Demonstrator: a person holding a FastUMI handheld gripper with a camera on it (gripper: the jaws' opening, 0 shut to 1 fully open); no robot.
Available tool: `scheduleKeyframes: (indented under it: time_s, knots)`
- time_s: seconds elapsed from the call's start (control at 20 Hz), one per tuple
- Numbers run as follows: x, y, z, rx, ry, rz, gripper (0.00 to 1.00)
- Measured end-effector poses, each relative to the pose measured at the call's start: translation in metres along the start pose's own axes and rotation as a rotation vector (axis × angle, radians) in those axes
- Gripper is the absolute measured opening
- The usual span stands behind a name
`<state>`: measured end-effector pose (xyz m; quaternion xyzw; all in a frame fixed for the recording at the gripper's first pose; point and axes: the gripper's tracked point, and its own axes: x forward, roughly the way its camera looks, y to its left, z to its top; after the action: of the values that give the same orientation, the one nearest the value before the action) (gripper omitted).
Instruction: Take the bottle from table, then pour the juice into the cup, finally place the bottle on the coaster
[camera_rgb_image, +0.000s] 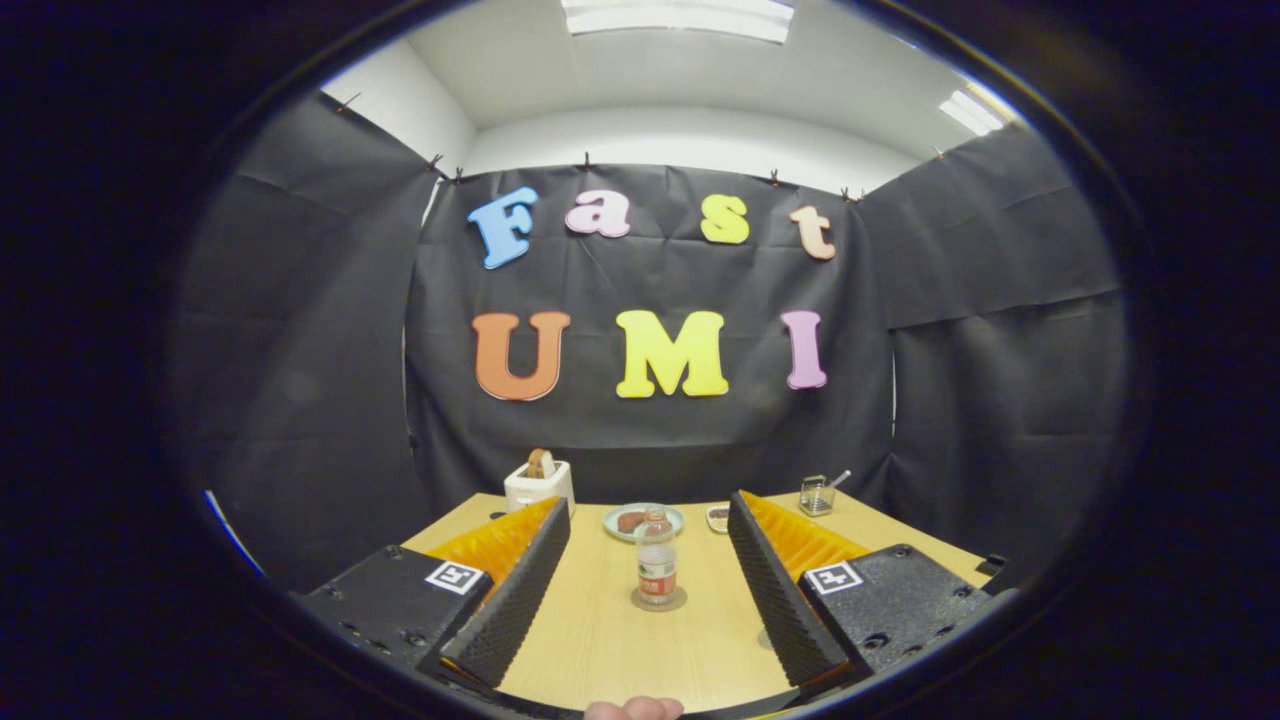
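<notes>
The claw (648, 570) is held level, its fingers spread wide apart, gripping nothing.

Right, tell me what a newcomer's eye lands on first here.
First, the bottle, standing upright on a round coaster on the wooden table, in line with the gap between the open gripper fingers and a little beyond their tips. Behind it sits a plate with something brown on it. A white toaster stands at the table's far left, and a small glass cup at the far right.
</notes>
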<state>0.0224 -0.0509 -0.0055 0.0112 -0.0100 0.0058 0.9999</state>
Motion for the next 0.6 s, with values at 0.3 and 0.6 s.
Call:
scheduleKeyframes:
  time_s: [0.3,0.6]
  knots:
    - [-0.0045,0.011,0.0029,-0.001,0.0,0.014,1.0]
    - [-0.0076,0.0113,0.0051,-0.009,-0.006,-0.007,1.0]
